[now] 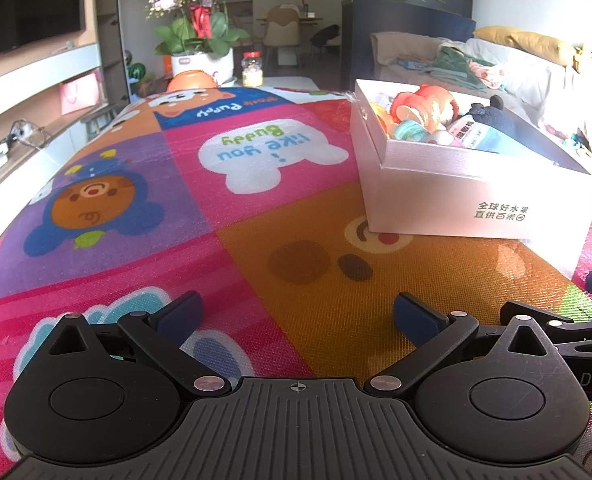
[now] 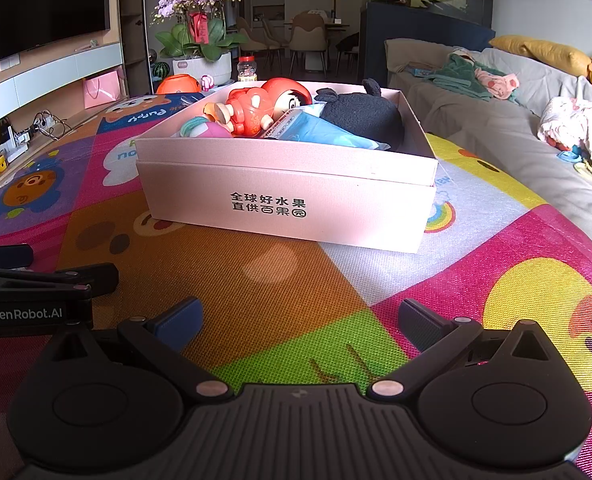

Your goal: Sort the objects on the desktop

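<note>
The left gripper (image 1: pixel 298 316) sits low over the desk (image 1: pixel 255 280), its jaws spread wide with nothing between them — only the bright cartoon mat (image 1: pixel 143 184) shows in the gap. The right gripper (image 2: pixel 300 320) is in the same state: jaws wide, empty, above the green and orange patches of the mat. The two grippers are side by side, each showing at the edge of the other's view.

Ahead of both stands a pale pink box (image 2: pixel 287 204) with dark printed characters on its front wall, resting on the mat. It lies right of centre in the left wrist view and straight ahead in the right wrist view. Inside it are a red doll (image 2: pixel 263 108), a black plush toy (image 2: pixel 360 114), a light blue packet (image 2: pixel 320 130) and a small pink and teal toy (image 2: pixel 203 128), piled close together and touching.

Beyond the desk's far end stand a potted orchid (image 2: pixel 199 40) and a small jar (image 2: pixel 247 69).
</note>
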{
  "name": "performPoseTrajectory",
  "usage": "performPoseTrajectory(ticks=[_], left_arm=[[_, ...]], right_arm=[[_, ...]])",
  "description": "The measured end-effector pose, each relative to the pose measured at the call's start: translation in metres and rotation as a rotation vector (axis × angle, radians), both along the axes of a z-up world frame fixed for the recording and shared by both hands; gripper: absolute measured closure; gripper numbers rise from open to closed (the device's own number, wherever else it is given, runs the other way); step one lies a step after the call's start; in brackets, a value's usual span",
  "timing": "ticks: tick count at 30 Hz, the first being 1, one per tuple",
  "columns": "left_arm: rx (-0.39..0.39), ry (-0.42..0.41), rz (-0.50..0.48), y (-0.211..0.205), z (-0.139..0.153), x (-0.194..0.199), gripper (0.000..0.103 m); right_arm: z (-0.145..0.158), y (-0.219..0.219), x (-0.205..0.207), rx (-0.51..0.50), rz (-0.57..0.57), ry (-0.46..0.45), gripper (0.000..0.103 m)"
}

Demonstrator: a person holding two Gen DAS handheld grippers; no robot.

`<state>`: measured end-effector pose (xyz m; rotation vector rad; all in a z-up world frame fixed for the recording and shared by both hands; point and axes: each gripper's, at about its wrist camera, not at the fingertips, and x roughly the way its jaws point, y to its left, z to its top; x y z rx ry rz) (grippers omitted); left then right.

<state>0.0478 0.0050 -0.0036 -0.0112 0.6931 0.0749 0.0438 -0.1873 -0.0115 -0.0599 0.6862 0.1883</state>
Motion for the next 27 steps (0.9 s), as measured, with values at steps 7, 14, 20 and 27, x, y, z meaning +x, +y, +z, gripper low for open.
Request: performPoseTrajectory(ticks=[7,14,20,27], left_arm=[[0.0,0.0,0.0,0.0,-0.0004,-0.0009,0.0],[0.0,0.0,0.0,-0.0001,0.0001,0.0004,0.0],[0.0,0.0,0.0,0.0001,-0.0007,-0.0014,0.0],[0.0,0.0,0.0,0.0,0.0,-0.0001,0.0]], right_arm=[[0.0,0.0,0.0,0.0,0.0,0.0,0.0],[0.0,0.0,-0.0001,0.0,0.0,0.0,0.0],[0.0,0.0,-0.0004,0.0,0.0,0.0,0.0],[0.0001,0.0002,0.0001,0.0,0.0,0.0,0.0]])
